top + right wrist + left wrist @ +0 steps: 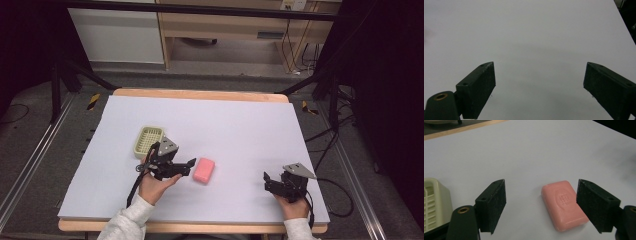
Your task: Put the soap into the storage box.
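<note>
A pink bar of soap (204,170) lies flat on the white table (235,130). My left gripper (192,162) stands open just to its left, jaws pointing at it. In the left gripper view the soap (564,205) lies ahead between the two black pads, close to the right one and touching neither; the left gripper (541,207) holds nothing. A pale green slotted soap dish (148,139) sits behind the left hand, and its corner (435,202) shows at that view's left edge. My right gripper (266,178) rests open near the front right, with bare table between its jaws (539,87).
The white sheet covers a wooden table (200,94) whose far edge shows. A black frame and cables (330,145) stand off the right side, and wooden furniture (225,30) is beyond the table.
</note>
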`<action>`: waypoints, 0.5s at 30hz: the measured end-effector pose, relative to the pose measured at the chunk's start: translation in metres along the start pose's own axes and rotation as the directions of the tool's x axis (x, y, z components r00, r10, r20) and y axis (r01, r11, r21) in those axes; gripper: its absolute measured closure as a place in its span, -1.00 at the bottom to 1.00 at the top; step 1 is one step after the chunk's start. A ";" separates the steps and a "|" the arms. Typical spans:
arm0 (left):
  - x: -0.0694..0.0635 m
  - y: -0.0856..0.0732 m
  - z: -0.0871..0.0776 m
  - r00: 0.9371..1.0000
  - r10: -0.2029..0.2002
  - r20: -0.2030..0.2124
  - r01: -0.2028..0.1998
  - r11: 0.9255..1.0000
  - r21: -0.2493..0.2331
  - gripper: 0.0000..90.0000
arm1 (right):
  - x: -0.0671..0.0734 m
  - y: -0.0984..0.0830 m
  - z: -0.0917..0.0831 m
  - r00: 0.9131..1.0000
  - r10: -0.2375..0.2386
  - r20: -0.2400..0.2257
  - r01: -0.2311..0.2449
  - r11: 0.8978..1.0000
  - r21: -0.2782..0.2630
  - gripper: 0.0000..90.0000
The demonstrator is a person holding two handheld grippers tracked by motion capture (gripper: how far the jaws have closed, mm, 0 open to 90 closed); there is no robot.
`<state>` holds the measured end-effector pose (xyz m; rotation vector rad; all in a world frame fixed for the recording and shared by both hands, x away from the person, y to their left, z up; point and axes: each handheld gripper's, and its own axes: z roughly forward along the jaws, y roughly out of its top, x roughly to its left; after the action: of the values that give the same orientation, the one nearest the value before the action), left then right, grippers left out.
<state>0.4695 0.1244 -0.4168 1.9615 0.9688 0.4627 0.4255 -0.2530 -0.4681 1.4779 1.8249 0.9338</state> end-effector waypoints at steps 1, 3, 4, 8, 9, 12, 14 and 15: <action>0.000 0.000 0.000 1.000 0.000 0.000 0.000 1.000 0.000 -0.48 | 0.000 0.000 0.000 1.000 0.000 0.000 0.000 1.000 0.000 -0.76; -0.002 0.000 0.004 1.000 -0.004 0.002 0.004 1.000 0.006 -0.48 | 0.000 0.000 0.000 1.000 -0.002 0.001 0.002 1.000 0.000 -0.76; -0.003 -0.001 0.005 1.000 -0.007 0.003 0.007 1.000 0.006 -0.48 | 0.000 0.000 0.000 1.000 -0.001 0.000 0.001 1.000 0.001 -0.76; -0.008 0.000 0.011 1.000 0.010 0.007 -0.010 1.000 0.024 -0.49 | 0.000 0.000 0.000 1.000 -0.004 0.001 0.004 1.000 0.000 -0.76; -0.008 0.000 0.011 1.000 0.010 0.007 -0.010 1.000 0.024 -0.49 | 0.000 0.000 0.000 1.000 -0.004 0.001 0.004 1.000 0.000 -0.76; -0.011 0.001 0.016 1.000 0.013 0.014 -0.014 1.000 0.028 -0.50 | 0.000 0.000 0.000 1.000 -0.002 0.001 0.002 1.000 0.000 -0.76; -0.014 0.001 0.018 1.000 0.018 0.017 -0.018 0.999 0.032 -0.50 | 0.000 0.000 0.000 1.000 -0.001 0.000 0.001 1.000 -0.001 -0.76; -0.014 0.001 0.018 1.000 0.018 0.017 -0.018 0.999 0.032 -0.51 | 0.000 0.000 0.000 1.000 -0.001 0.000 0.001 1.000 -0.001 -0.76</action>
<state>0.4731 0.1034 -0.4254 2.0011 0.9536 0.4425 0.4255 -0.2528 -0.4680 1.4769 1.8246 0.9341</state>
